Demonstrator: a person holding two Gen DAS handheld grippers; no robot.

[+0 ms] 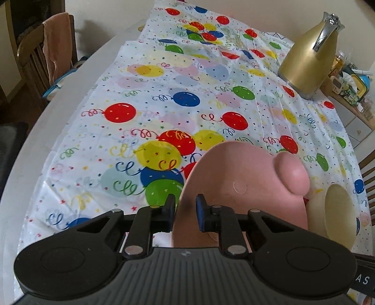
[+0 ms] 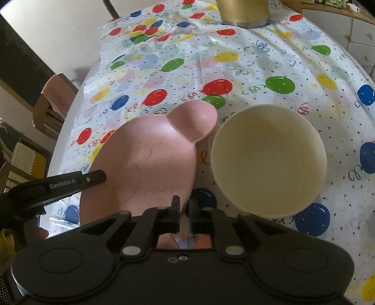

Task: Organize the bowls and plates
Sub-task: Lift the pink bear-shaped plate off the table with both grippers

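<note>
A pink animal-shaped plate with a round ear is held tilted above the balloon tablecloth. My left gripper is shut on its near rim. In the right wrist view the same pink plate fills the middle left, and my right gripper is shut on its near edge. The left gripper's body reaches in from the left at the plate's edge. A cream bowl stands upright on the cloth just right of the plate; it also shows in the left wrist view.
A gold thermos jug stands at the far right of the table; its base shows in the right wrist view. A wooden chair with a pink towel stands at the left. A cluttered sideboard lies right.
</note>
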